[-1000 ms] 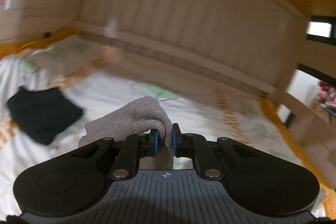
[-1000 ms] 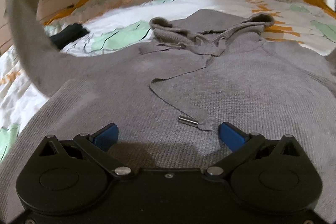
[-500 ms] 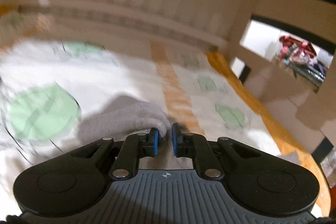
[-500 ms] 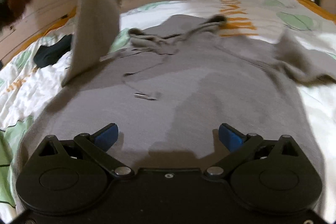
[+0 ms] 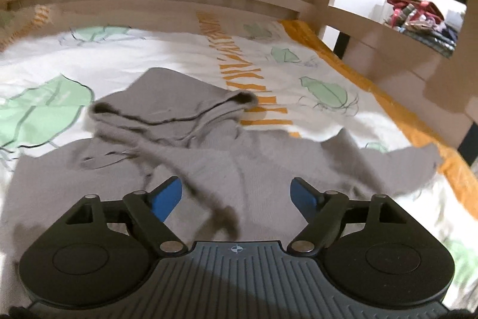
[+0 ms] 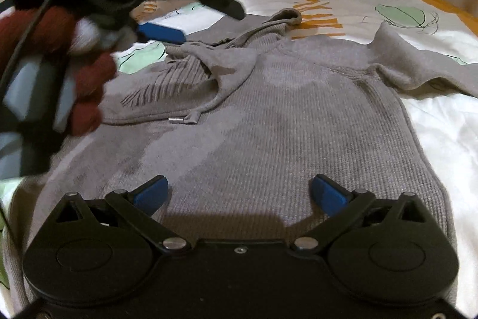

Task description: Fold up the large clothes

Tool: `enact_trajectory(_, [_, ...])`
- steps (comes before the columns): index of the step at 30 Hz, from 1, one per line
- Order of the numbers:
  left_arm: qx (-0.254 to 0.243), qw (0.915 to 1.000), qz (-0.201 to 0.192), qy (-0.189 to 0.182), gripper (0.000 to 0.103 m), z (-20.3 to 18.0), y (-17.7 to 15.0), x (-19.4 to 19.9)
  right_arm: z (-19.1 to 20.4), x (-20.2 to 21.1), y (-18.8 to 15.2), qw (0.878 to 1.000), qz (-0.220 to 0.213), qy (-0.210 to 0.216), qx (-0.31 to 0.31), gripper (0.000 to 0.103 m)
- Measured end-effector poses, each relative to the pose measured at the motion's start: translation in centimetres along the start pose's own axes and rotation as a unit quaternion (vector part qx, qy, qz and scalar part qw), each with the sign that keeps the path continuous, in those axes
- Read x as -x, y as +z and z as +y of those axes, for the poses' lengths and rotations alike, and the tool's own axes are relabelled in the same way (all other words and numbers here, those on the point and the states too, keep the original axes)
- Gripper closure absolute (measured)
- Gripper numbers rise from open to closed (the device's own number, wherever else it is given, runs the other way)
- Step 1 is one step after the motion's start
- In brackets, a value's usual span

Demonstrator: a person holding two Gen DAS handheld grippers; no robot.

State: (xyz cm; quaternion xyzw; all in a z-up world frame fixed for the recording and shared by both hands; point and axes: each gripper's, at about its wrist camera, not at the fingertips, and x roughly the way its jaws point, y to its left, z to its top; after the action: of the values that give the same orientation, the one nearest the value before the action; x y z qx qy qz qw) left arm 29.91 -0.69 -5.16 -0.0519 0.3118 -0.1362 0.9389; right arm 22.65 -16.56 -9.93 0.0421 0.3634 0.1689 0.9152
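Leaf-print bedsheet [image 5: 185, 56] beneath a grey hoodie [image 6: 283, 122], left gripper [image 5: 236, 196] opening above its sleeve [image 5: 191, 172], nothing pinched, right gripper [image 6: 239, 193] spread empty over the body

The left gripper [image 5: 236, 193] has a ribbed grey-black body bearing a small white crosshair mark, two round black discs, black link arms with silver pivot screws, and blue finger pads [image 5: 165, 195]. The right gripper [image 6: 239, 193] is plain black, with the same discs, screws and blue pads. At far left, a dark red knitted glove [image 6: 86, 86] and black cable [image 6: 33, 20].
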Motion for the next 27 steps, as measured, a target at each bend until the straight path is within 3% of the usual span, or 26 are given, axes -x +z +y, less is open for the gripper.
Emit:
enact_trajectory(5, [-0.027, 0.9991, 0.01, 0.03, 0.022, 2.2, -3.4, 2.2, 0.2, -0.4, -0.1, 1.0, 0.003, -0.006, 0.016, 0.0])
enact_trajectory(9, [-0.021, 0.9981, 0.033, 0.048, 0.022, 5.2, -5.3, 3.2, 0.3, -0.7, 0.0, 1.0, 0.006, -0.01, 0.022, 0.0])
enact_trajectory(14, [0.038, 0.9936, 0.036, 0.1, 0.022, 10.6, -5.8, 3.9, 0.6, -0.8, 0.0, 0.999, 0.011, -0.016, 0.031, 0.0])
enact_trajectory(19, [0.12, 0.9809, 0.049, 0.144, 0.023, 16.2, -7.0, 4.5, 0.9, -0.1, 0.4, 0.999, 0.017, -0.016, 0.031, 0.001])
enact_trajectory(23, [0.142, 0.9785, 0.032, 0.146, 0.023, 17.7, -7.4, 5.1, 1.2, 0.7, 2.1, 0.999, -0.003, -0.013, 0.04, 0.001])
enact_trajectory(27, [0.12, 0.9765, 0.043, 0.174, 0.02, 16.9, -6.4, 4.0, 2.4, -0.1, 4.8, 0.997, -0.016, -0.014, 0.076, 0.001])
